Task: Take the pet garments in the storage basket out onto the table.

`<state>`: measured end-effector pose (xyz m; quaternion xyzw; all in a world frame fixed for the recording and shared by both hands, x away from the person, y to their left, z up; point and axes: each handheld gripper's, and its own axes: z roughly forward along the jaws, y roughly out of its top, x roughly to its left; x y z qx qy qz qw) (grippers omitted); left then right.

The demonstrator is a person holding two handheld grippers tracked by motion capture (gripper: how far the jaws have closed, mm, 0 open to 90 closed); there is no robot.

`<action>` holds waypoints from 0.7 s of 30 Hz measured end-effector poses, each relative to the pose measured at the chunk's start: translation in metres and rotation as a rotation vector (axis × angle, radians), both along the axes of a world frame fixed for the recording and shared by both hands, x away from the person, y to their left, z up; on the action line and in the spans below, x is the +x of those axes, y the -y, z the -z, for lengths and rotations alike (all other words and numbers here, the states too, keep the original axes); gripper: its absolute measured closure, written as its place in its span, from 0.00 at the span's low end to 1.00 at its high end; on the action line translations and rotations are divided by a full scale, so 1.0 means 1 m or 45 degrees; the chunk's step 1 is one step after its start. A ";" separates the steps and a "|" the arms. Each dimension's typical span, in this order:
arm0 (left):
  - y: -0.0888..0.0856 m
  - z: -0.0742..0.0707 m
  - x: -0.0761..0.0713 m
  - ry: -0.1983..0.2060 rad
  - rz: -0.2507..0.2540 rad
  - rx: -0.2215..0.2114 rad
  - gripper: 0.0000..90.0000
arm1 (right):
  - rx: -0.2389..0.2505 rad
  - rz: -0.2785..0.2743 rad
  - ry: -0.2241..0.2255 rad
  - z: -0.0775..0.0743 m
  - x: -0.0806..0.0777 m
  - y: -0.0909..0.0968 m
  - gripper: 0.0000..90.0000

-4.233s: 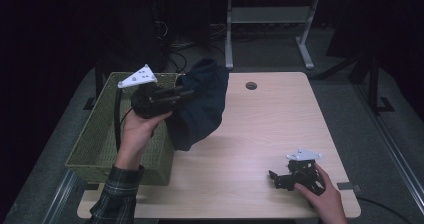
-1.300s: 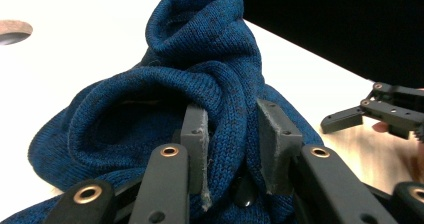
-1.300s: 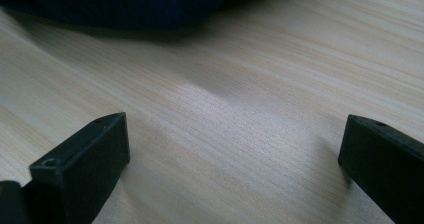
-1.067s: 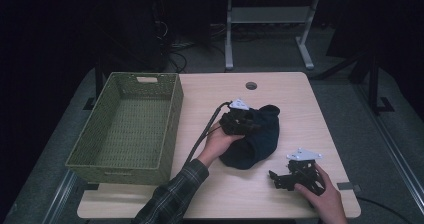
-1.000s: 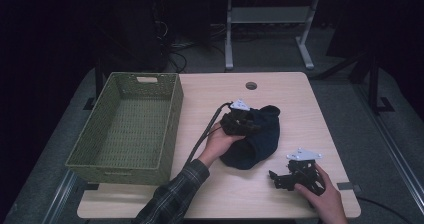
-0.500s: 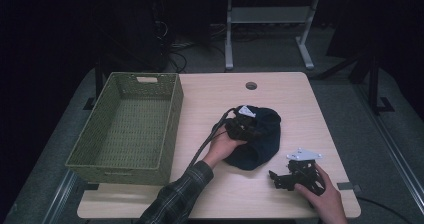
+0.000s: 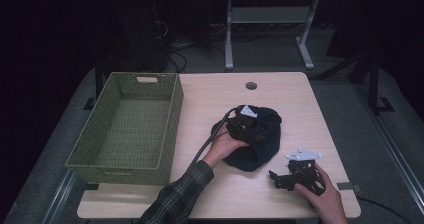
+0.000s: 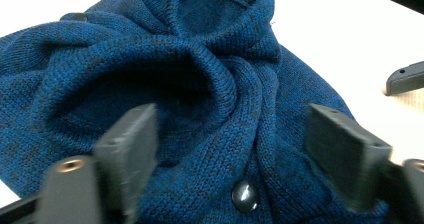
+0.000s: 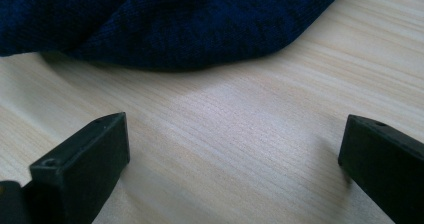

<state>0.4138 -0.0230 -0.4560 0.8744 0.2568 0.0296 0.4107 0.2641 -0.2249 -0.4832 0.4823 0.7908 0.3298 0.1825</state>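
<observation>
- Left gripper (image 7: 248,126): jaws just sprung apart, released, over the cardigan (image 7: 260,144) heaped mid-table.
- Right gripper (image 7: 292,176): gaping, empty; cardigan at its ten o'clock, left gripper nearer.

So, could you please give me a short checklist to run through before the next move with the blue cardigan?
1. Cardigan out of the basket and on the table: ok. The blue knitted cardigan lies bunched on the table, beside the green basket.
2. Left claw released: ok. Its jaws have just been opening and stand wide over the knit, pads not pressing.
3. Right claw free: ok. Jaws apart over bare wood, nothing between them.
4. Right claw apart from the cardigan: ok, the hem lies just ahead of it.
5. Cardigan laid flat: not ok, it is crumpled in folds.
6. Buttons fastened: cannot tell.
</observation>
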 end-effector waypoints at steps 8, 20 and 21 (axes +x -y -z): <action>-0.003 -0.015 -0.006 0.041 0.021 -0.015 0.18 | -0.003 0.002 -0.003 0.000 0.000 0.000 0.00; -0.019 -0.039 -0.017 0.092 0.042 0.001 0.18 | 0.001 0.003 -0.005 0.000 0.000 0.000 0.00; -0.021 -0.040 -0.018 0.095 0.042 -0.001 0.18 | 0.001 0.002 -0.005 0.000 0.000 0.000 0.00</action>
